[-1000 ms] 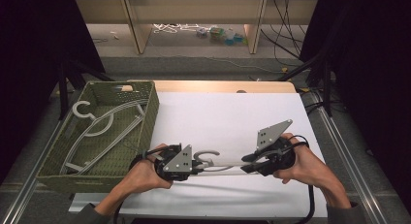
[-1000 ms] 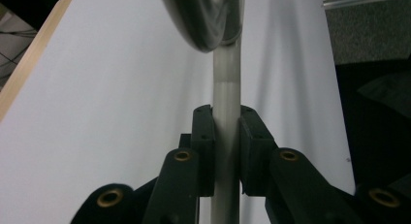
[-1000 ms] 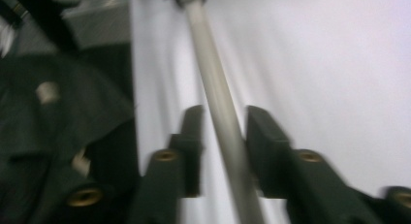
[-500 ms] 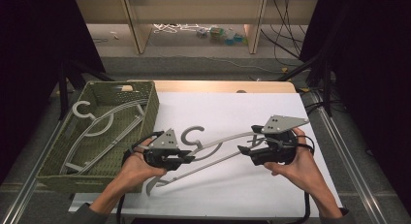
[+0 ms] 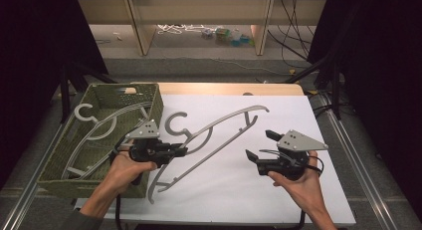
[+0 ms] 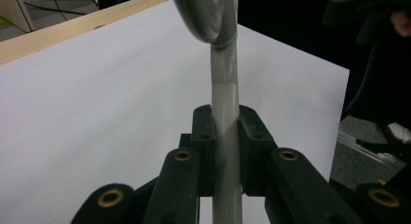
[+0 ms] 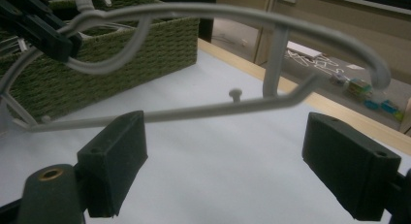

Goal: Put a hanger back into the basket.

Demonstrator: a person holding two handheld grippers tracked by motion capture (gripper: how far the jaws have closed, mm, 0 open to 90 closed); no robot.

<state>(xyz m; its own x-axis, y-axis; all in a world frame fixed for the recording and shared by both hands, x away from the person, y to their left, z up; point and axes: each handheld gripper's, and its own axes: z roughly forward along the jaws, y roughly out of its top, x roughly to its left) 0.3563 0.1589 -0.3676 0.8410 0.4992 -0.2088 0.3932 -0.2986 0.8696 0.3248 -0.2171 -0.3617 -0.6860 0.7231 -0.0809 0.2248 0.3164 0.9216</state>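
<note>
Left tool [image 5: 182, 151] clamped — right tool [image 5: 259, 144] just spread wide.

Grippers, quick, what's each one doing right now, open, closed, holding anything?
Left gripper: closed on the grey hanger, near its hook.
Right gripper: open, jaws have just been opening, nothing between them, apart from the hanger.

The left gripper [image 5: 183, 151] clamps a grey hanger [image 5: 214, 133] near its hook, lifting it over the white table [image 5: 234, 195] beside the green basket [image 5: 104, 98], which holds more hangers [image 5: 94, 128]. The right gripper [image 5: 260, 145], jaws just opened and empty, hovers apart from the hanger.
</note>
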